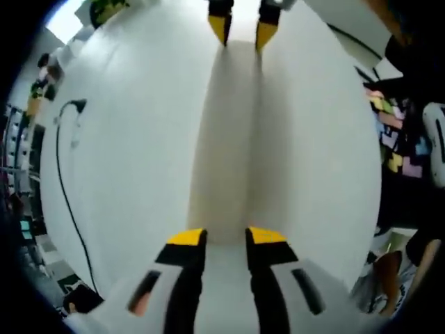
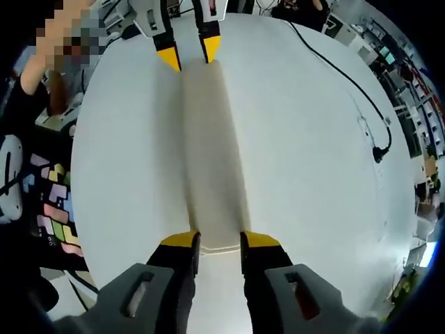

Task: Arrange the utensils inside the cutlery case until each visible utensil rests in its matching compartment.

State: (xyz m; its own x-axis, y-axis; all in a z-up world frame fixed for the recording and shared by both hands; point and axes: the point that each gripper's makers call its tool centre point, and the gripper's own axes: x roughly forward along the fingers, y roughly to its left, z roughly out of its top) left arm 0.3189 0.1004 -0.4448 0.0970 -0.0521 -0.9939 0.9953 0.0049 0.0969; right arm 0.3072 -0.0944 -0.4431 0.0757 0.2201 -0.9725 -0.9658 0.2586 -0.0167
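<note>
in the left gripper view a black cable (image 1: 64,188) runs down the left side of the white table (image 1: 132,160). in the middle lies the long, pale case (image 1: 233,139), closed, stretching away from the camera. the left tool (image 1: 226,236) sits at its near end, its yellow tips just beside the two near corners, jaws spread about as wide as the case; whether they touch it i cannot tell. at the far end the right tool (image 1: 241,31) comes in from the top, its yellow tips at the far corners. to the right, past the table edge, lies a mat of coloured blocks (image 1: 393,139).

in the right gripper view the coloured blocks (image 2: 55,209) lie at the left, below the table (image 2: 299,160). the case (image 2: 208,146) runs up the middle. the right tool (image 2: 220,240) stands spread at its near end, and the left tool (image 2: 188,52) at the far end. the cable (image 2: 348,83) curves along the right side of the table.
</note>
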